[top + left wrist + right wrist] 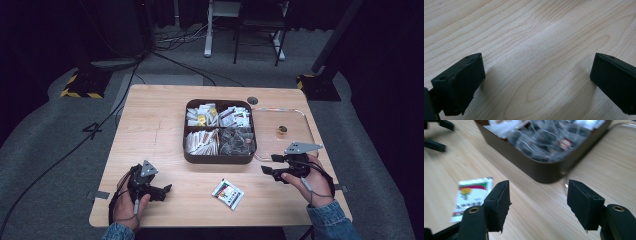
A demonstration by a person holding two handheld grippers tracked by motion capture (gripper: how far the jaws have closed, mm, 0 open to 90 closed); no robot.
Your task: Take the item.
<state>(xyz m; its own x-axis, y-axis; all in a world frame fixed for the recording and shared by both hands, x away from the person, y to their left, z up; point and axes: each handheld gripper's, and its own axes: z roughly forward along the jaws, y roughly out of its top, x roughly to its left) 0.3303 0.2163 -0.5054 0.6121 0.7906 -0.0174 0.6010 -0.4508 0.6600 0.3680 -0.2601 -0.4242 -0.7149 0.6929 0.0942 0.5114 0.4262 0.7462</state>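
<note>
A small white sachet point(227, 193) with red, green and yellow print lies flat on the wooden table point(150, 130) near its front edge. It also lies left of my own jaws in the right gripper view point(470, 195). My right gripper point(269, 164) hovers to the right of it, open and empty point(537, 200), pointing left toward the near right corner of the brown box point(524, 161). My left gripper point(166, 190) rests at the front left, open, with bare wood between its jaws point(537, 75).
The brown four-compartment box point(219, 159) sits mid-table, filled with several kinds of sachets. A clear tray point(306, 120) lies to its right with a small round brown object point(281, 130) in it. Cables and stands lie on the floor beyond the table.
</note>
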